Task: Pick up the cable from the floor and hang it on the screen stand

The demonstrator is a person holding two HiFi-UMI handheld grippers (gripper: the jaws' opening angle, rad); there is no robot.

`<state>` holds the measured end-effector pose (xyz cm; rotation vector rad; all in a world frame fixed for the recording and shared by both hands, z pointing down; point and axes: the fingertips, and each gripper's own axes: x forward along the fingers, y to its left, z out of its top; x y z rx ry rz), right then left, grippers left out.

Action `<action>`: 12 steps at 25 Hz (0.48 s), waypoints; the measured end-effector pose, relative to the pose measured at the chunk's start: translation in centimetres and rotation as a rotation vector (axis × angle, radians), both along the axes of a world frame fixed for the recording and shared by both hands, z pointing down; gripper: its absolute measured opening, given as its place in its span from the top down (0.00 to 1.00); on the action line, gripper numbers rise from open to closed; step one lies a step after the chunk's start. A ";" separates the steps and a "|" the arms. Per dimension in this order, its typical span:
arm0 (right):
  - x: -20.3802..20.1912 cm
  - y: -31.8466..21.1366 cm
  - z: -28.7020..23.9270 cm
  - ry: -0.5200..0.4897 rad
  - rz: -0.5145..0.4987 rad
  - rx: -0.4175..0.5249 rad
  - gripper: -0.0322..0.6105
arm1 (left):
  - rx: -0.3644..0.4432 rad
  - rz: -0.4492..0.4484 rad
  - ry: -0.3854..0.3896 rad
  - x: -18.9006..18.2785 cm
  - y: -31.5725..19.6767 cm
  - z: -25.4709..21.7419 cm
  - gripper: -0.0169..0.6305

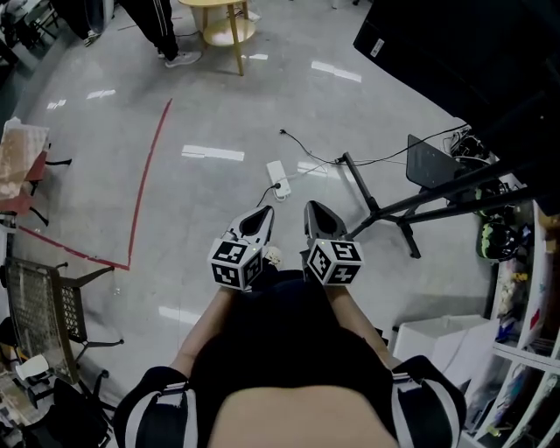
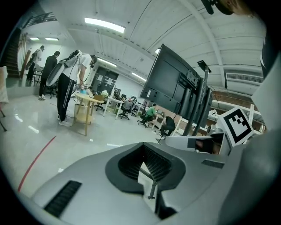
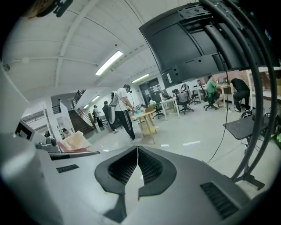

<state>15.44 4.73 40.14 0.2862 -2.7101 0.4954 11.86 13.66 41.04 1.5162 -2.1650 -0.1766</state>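
The left hand-held gripper [image 1: 260, 215] has its jaws together with nothing gripped. Its ribbed dark pads [image 2: 156, 163] meet inside a smooth grey moulded shell, and a thin dark line I cannot identify shows in the pale gap below them. Just to its right, the right hand-held gripper [image 1: 316, 211] is also closed and empty, its ribbed pads [image 3: 149, 165] pressed along a straight seam. Each carries a cube of black-and-white square markers at the rear. Both point forward over a glossy grey floor [image 1: 201, 201] with streaks of reflected light. Near and ahead of the left hand-held gripper's tip lies a white oblong power strip [image 1: 278, 176]. Beyond it, apart from both tips, the cable [image 1: 302, 150] lies on the floor as a thin black line curving off to the right. Ahead and right of the right hand-held gripper stands the stand [image 1: 378, 210], made of black tubes with splayed legs. It rises to the screen [image 1: 455, 52], a flat matt black slab. Left of the left hand-held gripper a red tape line [image 1: 144, 184] runs across the floor. Far ahead is a round pale-wood worktop [image 1: 223, 26] with a lower shelf, and a person [image 1: 162, 31] in dark striped trousers stands beside it.
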 end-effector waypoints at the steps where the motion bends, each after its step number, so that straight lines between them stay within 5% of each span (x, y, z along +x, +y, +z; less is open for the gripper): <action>1: -0.5 -0.4 0.1 0.002 -0.006 0.002 0.91 | -0.001 -0.003 0.002 -0.5 -0.4 0.2 0.97; 12: -2.5 -4.0 1.3 -0.008 -0.001 0.001 0.91 | 0.015 -0.024 0.036 -3.1 -4.0 1.3 0.97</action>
